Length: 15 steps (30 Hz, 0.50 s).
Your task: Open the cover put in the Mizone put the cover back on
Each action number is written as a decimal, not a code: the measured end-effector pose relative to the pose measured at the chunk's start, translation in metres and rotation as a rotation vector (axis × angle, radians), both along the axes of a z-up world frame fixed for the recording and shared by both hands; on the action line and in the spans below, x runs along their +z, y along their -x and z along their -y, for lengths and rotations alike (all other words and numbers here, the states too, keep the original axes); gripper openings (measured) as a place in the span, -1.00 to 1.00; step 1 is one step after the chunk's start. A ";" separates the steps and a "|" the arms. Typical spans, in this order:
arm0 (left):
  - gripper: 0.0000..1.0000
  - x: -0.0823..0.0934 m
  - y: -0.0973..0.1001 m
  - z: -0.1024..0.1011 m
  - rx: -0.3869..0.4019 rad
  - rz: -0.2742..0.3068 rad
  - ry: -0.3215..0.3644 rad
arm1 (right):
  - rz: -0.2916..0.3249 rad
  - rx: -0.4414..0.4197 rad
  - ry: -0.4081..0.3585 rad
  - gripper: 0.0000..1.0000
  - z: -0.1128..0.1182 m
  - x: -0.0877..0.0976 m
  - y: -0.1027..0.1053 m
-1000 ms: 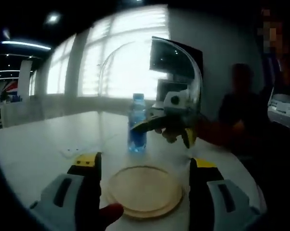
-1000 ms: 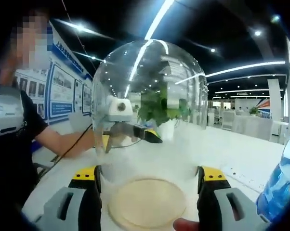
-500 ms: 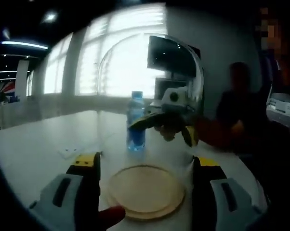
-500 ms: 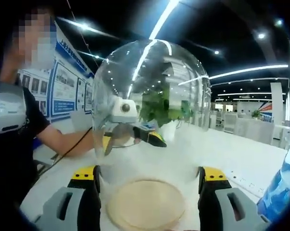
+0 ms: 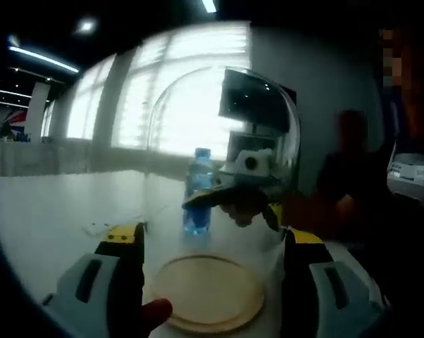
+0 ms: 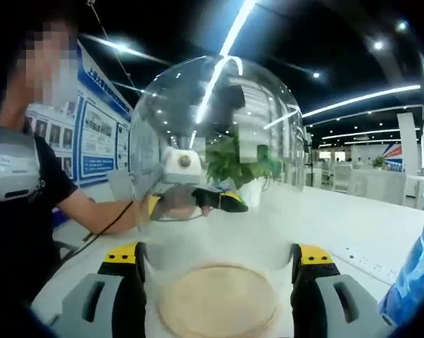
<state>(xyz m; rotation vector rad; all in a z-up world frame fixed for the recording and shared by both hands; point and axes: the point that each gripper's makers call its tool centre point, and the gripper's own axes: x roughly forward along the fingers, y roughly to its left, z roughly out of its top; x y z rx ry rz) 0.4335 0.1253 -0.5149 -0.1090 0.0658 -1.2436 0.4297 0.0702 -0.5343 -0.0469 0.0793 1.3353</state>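
A clear glass dome cover (image 5: 222, 134) stands between the yellow-tipped jaws of my left gripper (image 5: 210, 236), which press on its lower sides. Under it a round wooden base (image 5: 208, 292) lies on the white table (image 5: 50, 211). The blue Mizone bottle (image 5: 198, 193) stands upright beyond the dome. My right gripper (image 5: 237, 201) shows through the glass on the far side. In the right gripper view, that gripper (image 6: 217, 253) clasps the same dome (image 6: 219, 141) over the base (image 6: 217, 303); the left gripper (image 6: 191, 201) faces it and the bottle (image 6: 413, 289) sits at the right edge.
A person's arm (image 6: 92, 211) and black shirt sit at the left of the right gripper view. Another person (image 5: 349, 183) sits past the table in the left gripper view. A green potted plant (image 6: 237, 165) stands behind the dome. A white power strip (image 5: 103, 227) lies on the table.
Both views have shifted a little: the wooden base and the bottle sit lower in the picture, while the dome keeps its place between the jaws. Both grips are unchanged.
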 end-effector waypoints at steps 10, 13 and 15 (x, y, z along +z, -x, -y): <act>0.38 -0.002 0.000 0.001 0.007 0.023 -0.028 | -0.006 -0.003 0.008 0.60 -0.002 0.000 0.000; 0.37 -0.004 0.000 0.002 0.008 0.049 -0.048 | -0.002 -0.001 0.003 0.60 -0.003 0.001 0.000; 0.39 -0.005 0.000 0.003 0.009 0.059 -0.056 | 0.001 0.001 -0.002 0.60 -0.003 0.001 0.000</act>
